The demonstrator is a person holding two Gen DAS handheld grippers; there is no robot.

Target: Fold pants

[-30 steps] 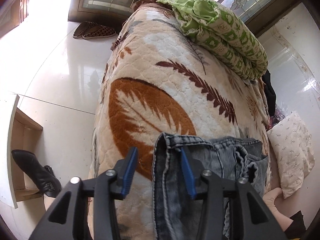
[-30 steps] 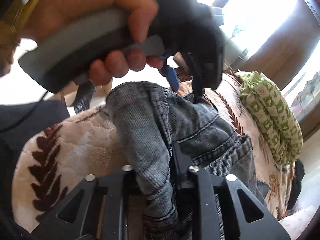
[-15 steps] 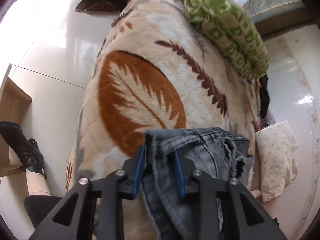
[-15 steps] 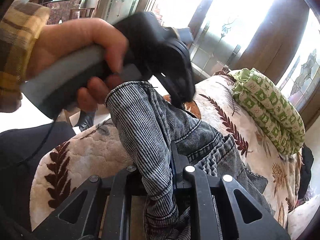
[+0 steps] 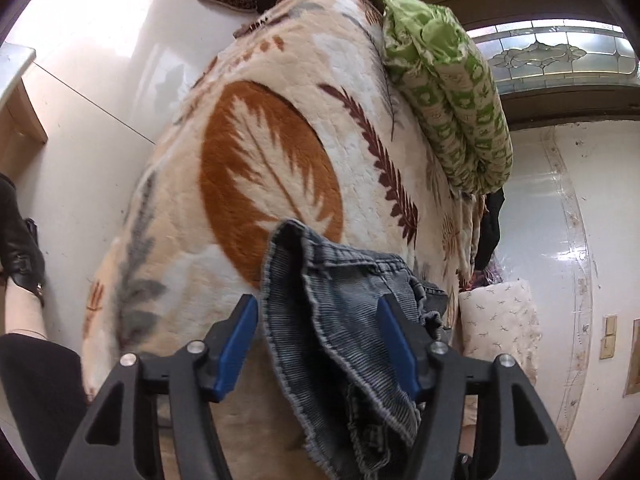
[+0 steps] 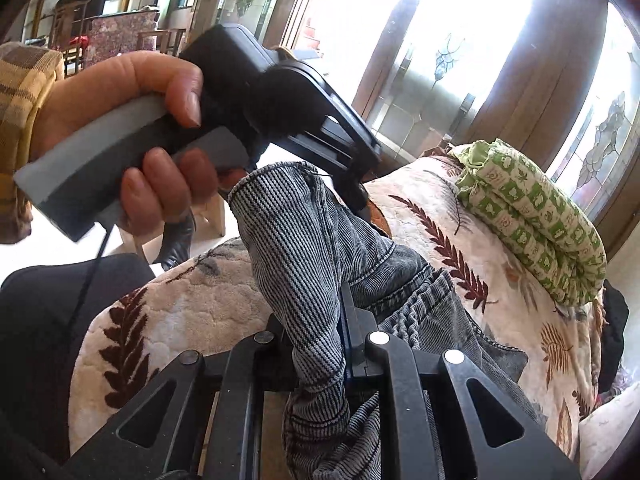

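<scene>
The grey denim pants [image 5: 340, 320] run off the bottom edge of the left wrist view, so their legs cannot be seen; in the right wrist view the fabric covers the fingertips of the right gripper [image 6: 340, 344], hiding where the pads meet the cloth; the left gripper [image 6: 352, 184] is partly behind the denim there, its fingertips out of sight; a black boot [image 5: 20, 248] is cut by the left edge; a dark garment [image 5: 492, 224] beyond the green quilt [image 5: 452, 104] is too obscured to identify.

Yellow plaid sleeve [image 6: 18, 92]; black grippers, blue-padded fingers [image 5: 234, 344]
</scene>
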